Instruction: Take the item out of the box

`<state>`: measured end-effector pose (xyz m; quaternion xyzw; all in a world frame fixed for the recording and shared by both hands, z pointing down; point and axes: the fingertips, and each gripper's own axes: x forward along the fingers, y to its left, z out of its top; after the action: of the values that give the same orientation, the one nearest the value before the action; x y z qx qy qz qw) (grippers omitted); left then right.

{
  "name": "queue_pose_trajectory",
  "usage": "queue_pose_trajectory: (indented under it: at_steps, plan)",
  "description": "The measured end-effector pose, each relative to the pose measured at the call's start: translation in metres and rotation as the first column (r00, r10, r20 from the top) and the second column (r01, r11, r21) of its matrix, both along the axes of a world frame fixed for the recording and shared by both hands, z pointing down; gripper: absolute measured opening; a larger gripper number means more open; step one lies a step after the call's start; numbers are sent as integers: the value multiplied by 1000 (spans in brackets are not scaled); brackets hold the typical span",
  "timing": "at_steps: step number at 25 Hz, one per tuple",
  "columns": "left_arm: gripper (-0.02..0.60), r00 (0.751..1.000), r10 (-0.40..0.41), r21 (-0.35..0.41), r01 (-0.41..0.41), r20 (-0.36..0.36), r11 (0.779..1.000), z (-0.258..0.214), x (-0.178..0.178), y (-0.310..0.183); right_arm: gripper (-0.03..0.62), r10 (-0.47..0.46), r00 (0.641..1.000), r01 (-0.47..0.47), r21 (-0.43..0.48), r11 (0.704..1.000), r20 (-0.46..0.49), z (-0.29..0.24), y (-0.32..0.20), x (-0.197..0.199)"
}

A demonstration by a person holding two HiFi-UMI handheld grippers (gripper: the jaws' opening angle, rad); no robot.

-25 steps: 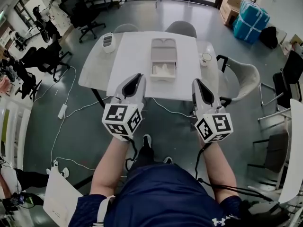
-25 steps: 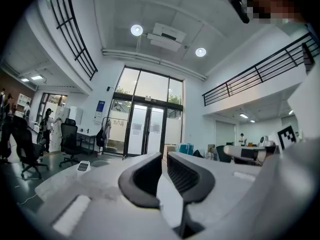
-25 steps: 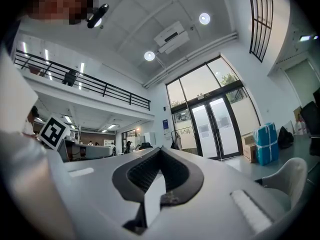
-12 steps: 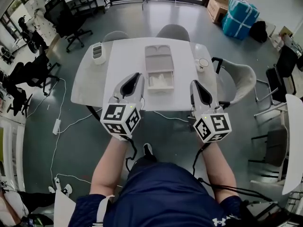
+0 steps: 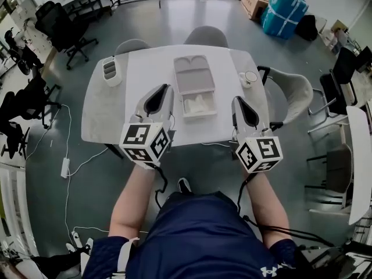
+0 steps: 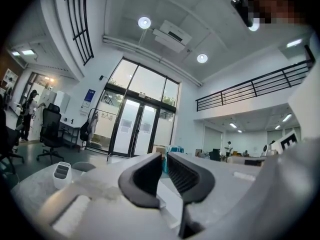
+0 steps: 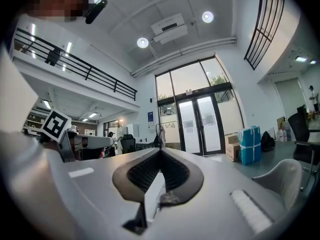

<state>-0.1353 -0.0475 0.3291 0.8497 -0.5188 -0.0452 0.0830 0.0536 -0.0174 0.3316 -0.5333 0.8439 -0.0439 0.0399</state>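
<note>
Poised either side of the open pale grey box (image 5: pixel 194 74) on the white rectangular table (image 5: pixel 110 112), where a whitish item (image 5: pixel 199 104), hard to make out, lies in the near tray, the left gripper (image 5: pixel 164 90) has its jaws slightly parted and empty, and the right gripper (image 5: pixel 238 100) has its jaws pressed together.

- Head view: I'm looking steeply down from high above the white table (image 5: pixel 145 68).
- Left gripper view: on the left gripper (image 6: pixel 164 159), low, tilted up, facing the glass doors (image 6: pixel 135 129).
- Right gripper view: on the right gripper (image 7: pixel 160 154), same heading; both share those doors.
</note>
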Motion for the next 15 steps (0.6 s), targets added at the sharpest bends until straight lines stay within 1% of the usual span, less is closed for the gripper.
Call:
queue_pose_trajectory:
  at_steps: [3, 6, 12, 15]
  plan:
    - [37, 1000, 15, -8, -15, -8, 1000, 6, -9, -12, 2, 16, 1000, -16, -16, 1000, -16, 6, -7, -10]
    - [37, 1000, 18, -24, -18, -18, 1000, 16, -15, -23, 2, 29, 999, -30, -27, 999, -30, 13, -13, -12]
    - [37, 999, 21, -54, -22, -30, 998, 32, -12, -56, 2, 69, 997, -70, -37, 997, -40, 20, -38, 2]
    - [37, 999, 25, -54, -26, -22, 998, 34, -7, -70, 2, 92, 995, -93, -48, 994, -36, 26, -57, 14]
